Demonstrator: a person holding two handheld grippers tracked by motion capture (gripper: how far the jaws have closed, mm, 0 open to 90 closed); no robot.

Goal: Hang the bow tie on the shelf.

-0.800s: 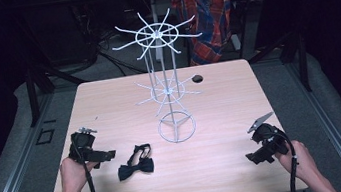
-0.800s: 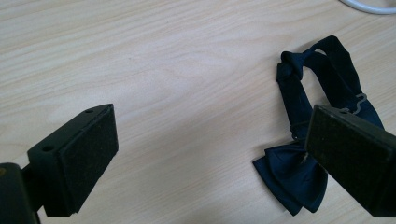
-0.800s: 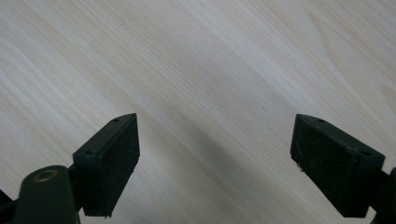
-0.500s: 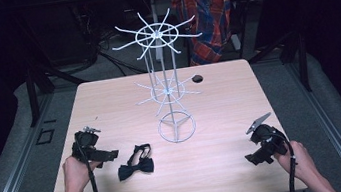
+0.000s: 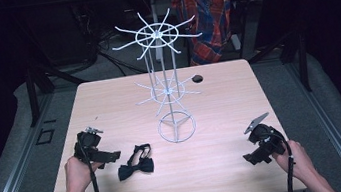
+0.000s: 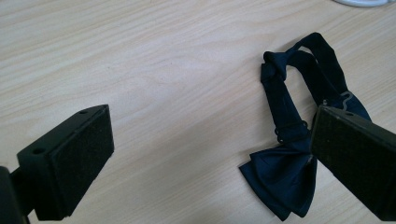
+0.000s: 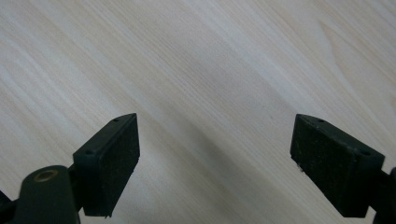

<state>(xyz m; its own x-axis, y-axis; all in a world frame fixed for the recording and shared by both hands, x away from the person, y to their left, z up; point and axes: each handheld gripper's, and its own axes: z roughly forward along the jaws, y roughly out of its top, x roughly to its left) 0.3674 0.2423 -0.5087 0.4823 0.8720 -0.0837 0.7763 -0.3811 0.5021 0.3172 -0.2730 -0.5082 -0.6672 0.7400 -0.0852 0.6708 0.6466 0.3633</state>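
Left gripper view: left hand-held gripper (image 6: 210,154) wide apart, bow tie (image 6: 292,154) beside.

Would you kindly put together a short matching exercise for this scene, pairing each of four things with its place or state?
Things:
1. bow tie
2. wire rack
3. left gripper
4. right gripper

Places or states:
A. open above bare wood near the table's right front
B. standing upright at the middle of the table
C. lying flat on the wood, dark, with its strap looped behind it
D. open, just left of the bow tie, one jaw overlapping it in the left gripper view

Pairs: 1-C, 2-B, 3-D, 4-A
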